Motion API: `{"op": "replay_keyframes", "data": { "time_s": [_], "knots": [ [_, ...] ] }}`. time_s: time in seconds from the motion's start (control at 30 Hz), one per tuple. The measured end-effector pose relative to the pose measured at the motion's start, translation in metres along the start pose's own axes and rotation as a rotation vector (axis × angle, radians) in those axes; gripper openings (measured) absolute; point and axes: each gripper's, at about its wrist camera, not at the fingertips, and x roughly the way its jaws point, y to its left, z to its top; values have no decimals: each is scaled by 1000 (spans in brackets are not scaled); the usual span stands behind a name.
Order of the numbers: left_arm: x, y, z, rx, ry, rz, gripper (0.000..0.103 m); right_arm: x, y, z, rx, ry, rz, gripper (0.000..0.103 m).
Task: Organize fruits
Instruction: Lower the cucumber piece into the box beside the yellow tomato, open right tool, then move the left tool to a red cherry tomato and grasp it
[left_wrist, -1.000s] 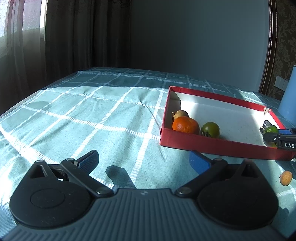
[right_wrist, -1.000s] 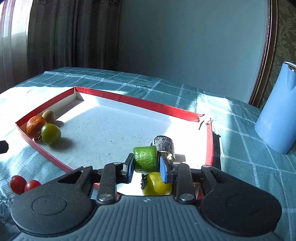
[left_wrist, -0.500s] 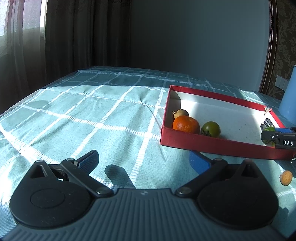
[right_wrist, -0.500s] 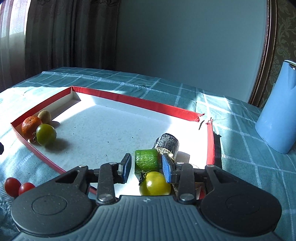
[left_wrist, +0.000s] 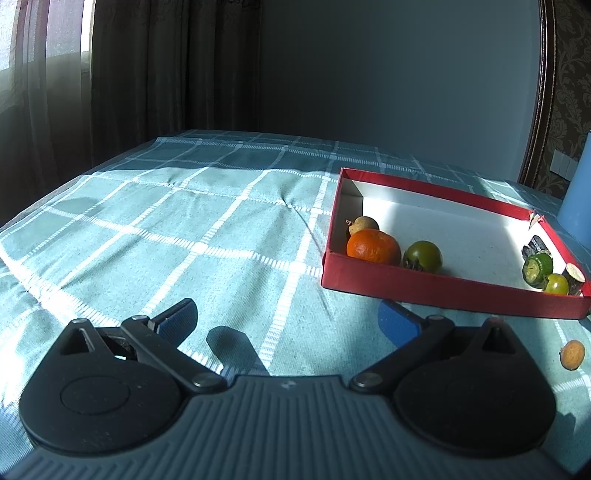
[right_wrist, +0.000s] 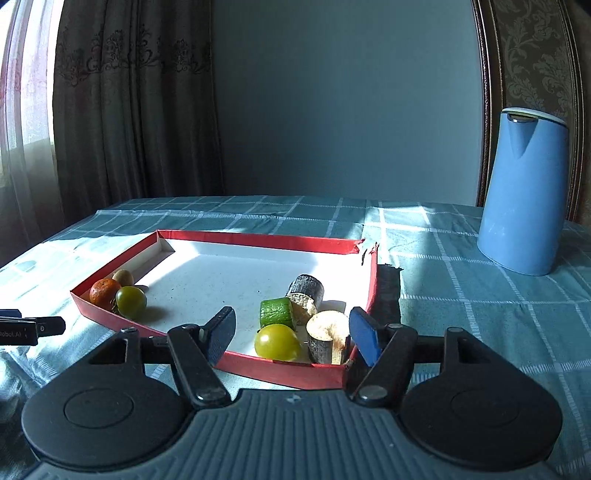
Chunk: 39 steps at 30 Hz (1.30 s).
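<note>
Right claw (right_wrist: 291, 334) just opened, green chunk (right_wrist: 276, 313) free

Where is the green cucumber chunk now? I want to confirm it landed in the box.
In the right wrist view the green cucumber chunk lies inside the red box, near its right corner, between the yellow-green tomato and a dark-skinned piece.

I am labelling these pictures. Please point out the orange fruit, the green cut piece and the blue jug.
orange fruit (left_wrist: 373, 246), left wrist view, middle of its peel
green cut piece (right_wrist: 276, 313), right wrist view, its green skin
blue jug (right_wrist: 522, 199), right wrist view, middle of its body
</note>
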Motion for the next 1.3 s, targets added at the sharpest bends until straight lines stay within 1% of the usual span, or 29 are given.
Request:
{"op": "replay_keyframes", "data": {
  "time_s": [0.03, 0.07, 0.2, 0.23, 0.33, 0.37, 0.4, 0.47, 0.67, 0.83, 0.87, 0.93, 1.07, 1.13, 1.17, 1.2, 1.23, 1.3],
  "knots": [
    [0, 0, 0, 0, 0, 0, 103, -7, -5, -4, 21, -6, -1, 75],
    [0, 0, 0, 1, 0, -1, 103, -14, -10, -9, 43, -9, -3, 77],
    [0, 0, 0, -2, 1, -16, 103, -28, -27, -30, 123, 6, -4, 78],
    [-1, 1, 0, 0, 7, -36, 103, -29, -30, -34, 138, 9, -4, 79],
    [-5, -2, -2, 29, 14, -135, 103, -26, -37, -42, 183, 41, 5, 82],
    [-7, -4, -3, 47, 7, -162, 103, -26, -39, -42, 198, 35, 11, 82],
    [-9, -8, -5, 72, 1, -187, 103, -25, -40, -42, 208, 40, 15, 84],
    [-14, -17, -8, 131, -15, -214, 103, -21, -41, -42, 216, 60, 14, 85],
    [-20, -44, -17, 300, -22, -237, 103, -20, -43, -44, 230, 74, 22, 85],
    [-20, -59, -23, 396, -12, -263, 103, -19, -44, -44, 238, 73, 24, 86],
    [-19, -61, -24, 412, -6, -259, 100, -19, -44, -44, 239, 76, 24, 86],
    [-15, -66, -25, 438, 14, -250, 92, -19, -44, -44, 239, 78, 21, 87],
    [-13, -71, -24, 445, 26, -259, 83, -19, -44, -44, 240, 78, 19, 89],
    [-12, -74, -24, 449, 30, -269, 76, -19, -44, -44, 241, 79, 18, 89],
    [-13, -76, -24, 453, 30, -279, 70, -19, -44, -44, 241, 79, 18, 89],
    [-13, -77, -24, 458, 28, -287, 65, -19, -45, -44, 242, 79, 18, 89],
    [-14, -78, -25, 460, 28, -292, 63, -19, -45, -44, 243, 79, 17, 89],
    [-14, -79, -25, 458, 31, -312, 51, -19, -45, -44, 246, 77, 17, 89]
  ]
}}
